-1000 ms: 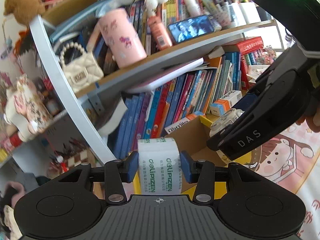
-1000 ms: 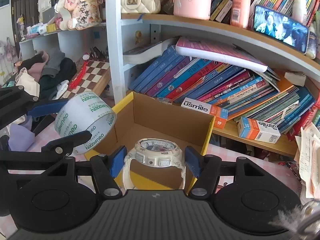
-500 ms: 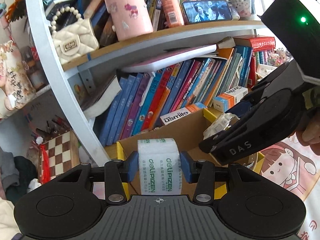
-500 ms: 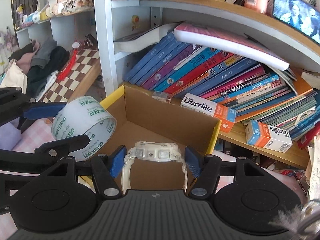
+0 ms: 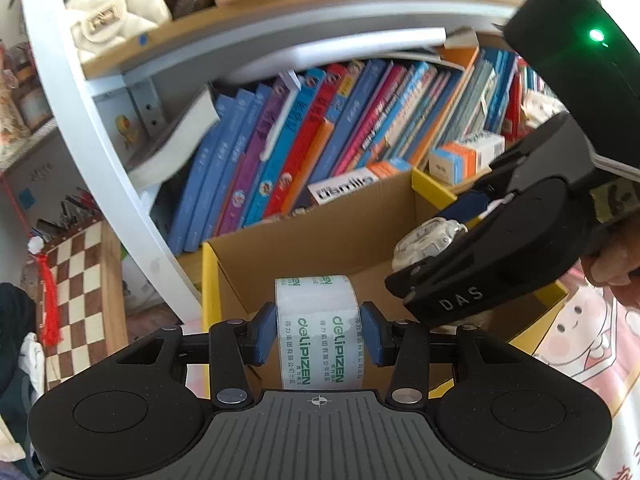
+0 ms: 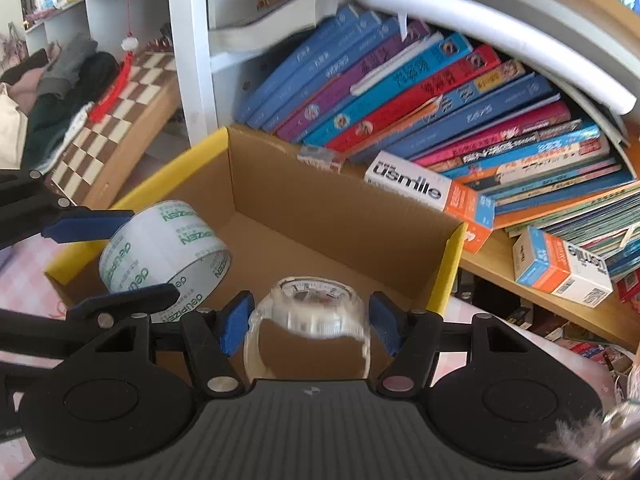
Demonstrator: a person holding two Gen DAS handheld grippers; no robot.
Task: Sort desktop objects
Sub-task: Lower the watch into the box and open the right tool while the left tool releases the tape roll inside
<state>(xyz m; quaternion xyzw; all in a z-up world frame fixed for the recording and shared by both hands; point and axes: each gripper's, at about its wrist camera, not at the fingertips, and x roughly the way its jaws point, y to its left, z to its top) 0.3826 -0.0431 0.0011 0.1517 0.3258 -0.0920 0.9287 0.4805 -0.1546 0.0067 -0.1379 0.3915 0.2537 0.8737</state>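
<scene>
My left gripper (image 5: 318,334) is shut on a roll of clear tape with green print (image 5: 318,328). It holds the roll over the near left part of an open cardboard box with yellow rim (image 5: 208,280). My right gripper (image 6: 310,324) is shut on a white wristwatch (image 6: 310,306) and holds it above the same box (image 6: 448,264). In the right wrist view the tape roll (image 6: 164,248) and the left gripper's blue pads show at the left. In the left wrist view the watch (image 5: 428,240) shows at the right in the right gripper. The box floor that shows is bare.
A bookshelf with slanted books (image 6: 420,96) stands right behind the box. White and orange toothbrush boxes (image 6: 432,196) lie on the shelf by the box's far rim. A wooden chessboard (image 6: 116,120) leans at the left. A pink cartoon table mat (image 5: 584,332) lies to the right.
Both grippers have moved forward and down toward the box, so it fills more of both views. The upper shelf has slid out of the top. Both still hold their objects.
</scene>
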